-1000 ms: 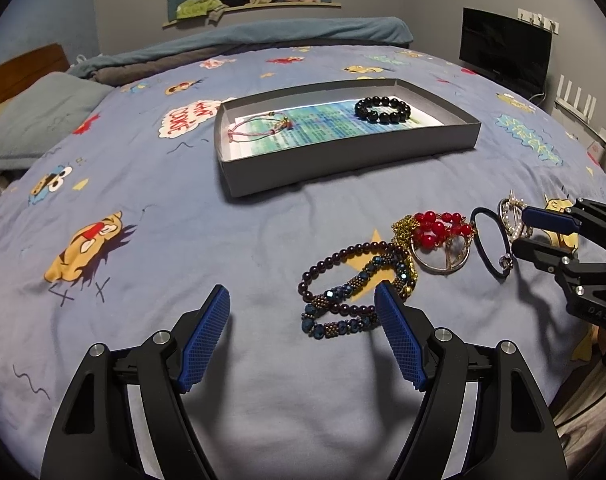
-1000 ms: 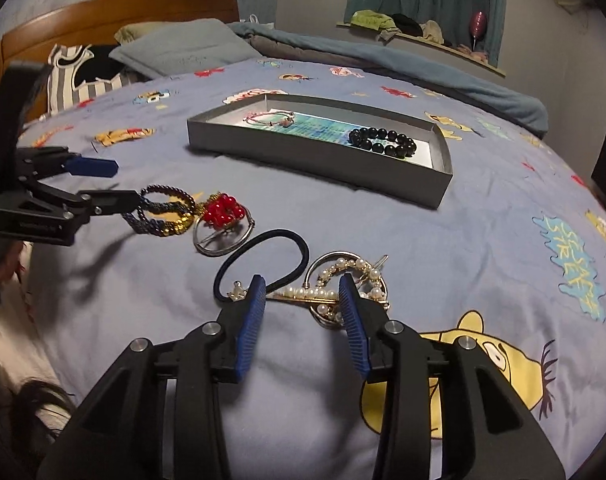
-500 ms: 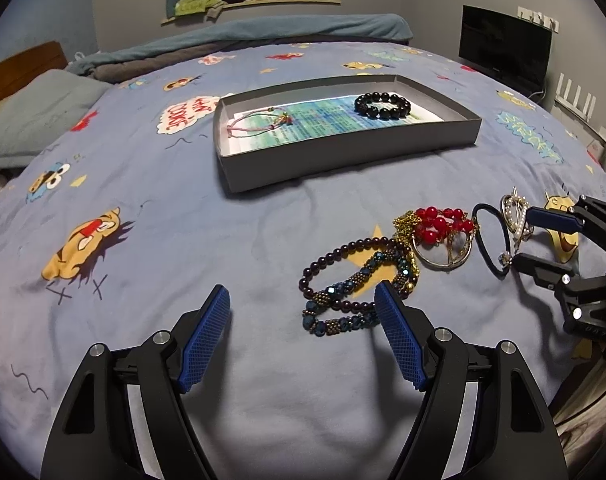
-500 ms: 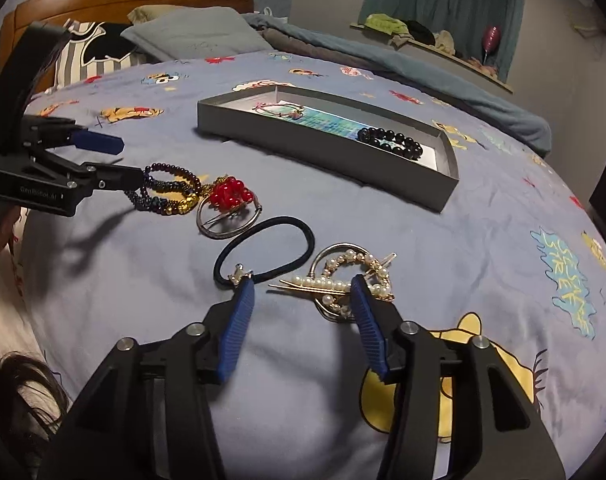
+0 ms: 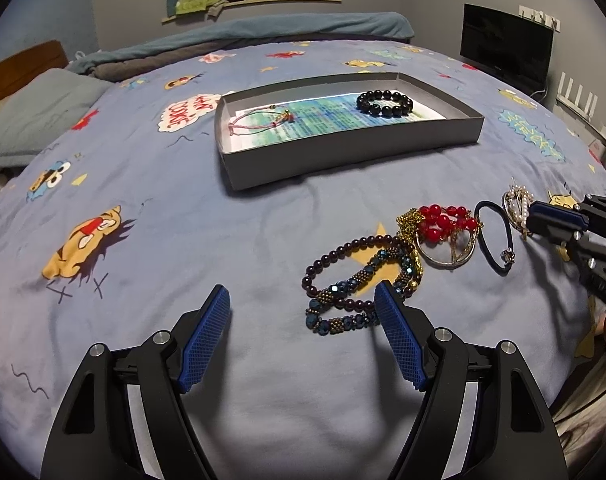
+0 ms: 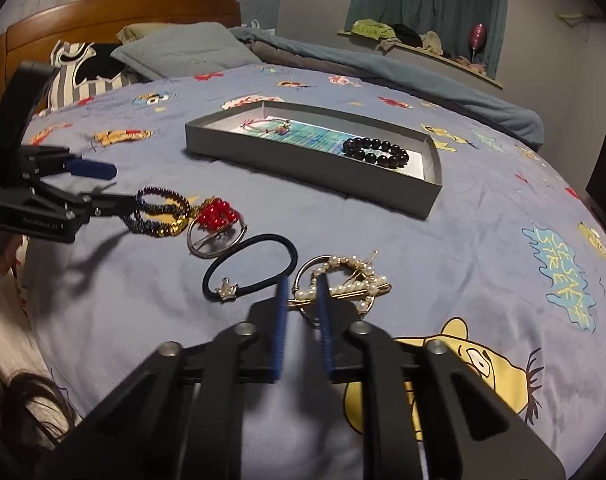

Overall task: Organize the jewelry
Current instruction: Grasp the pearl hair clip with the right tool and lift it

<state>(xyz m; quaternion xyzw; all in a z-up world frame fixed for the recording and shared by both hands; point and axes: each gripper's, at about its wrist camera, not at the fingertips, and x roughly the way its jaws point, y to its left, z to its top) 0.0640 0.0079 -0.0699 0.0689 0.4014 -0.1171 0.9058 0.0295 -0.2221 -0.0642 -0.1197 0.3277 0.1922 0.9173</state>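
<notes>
My right gripper (image 6: 301,280) has its jaws closing to a narrow slit, and the pads pinch the left rim and pin end of the pearl hair clip (image 6: 351,276) on the bedspread. A black hair tie (image 6: 251,264) lies just left of it, then a ring with red beads (image 6: 217,216). My left gripper (image 5: 301,296) stands open and holds nothing; its right finger is beside the purple and blue bead bracelets (image 5: 355,276). Further back, the grey tray (image 5: 343,160) holds a black bead bracelet (image 5: 385,103) and a pink cord bracelet (image 5: 259,118).
Everything lies on a blue cartoon-print bedspread (image 5: 163,220). A grey pillow (image 6: 183,50) and wooden headboard (image 6: 115,16) are at the far left. A dark monitor (image 5: 507,48) stands beyond the bed's right side. The bed's edge drops off just behind both grippers.
The right gripper's jaws widened, then closed tight around the near rim of the pearl hair clip. The left gripper and the other jewelry have not moved.
</notes>
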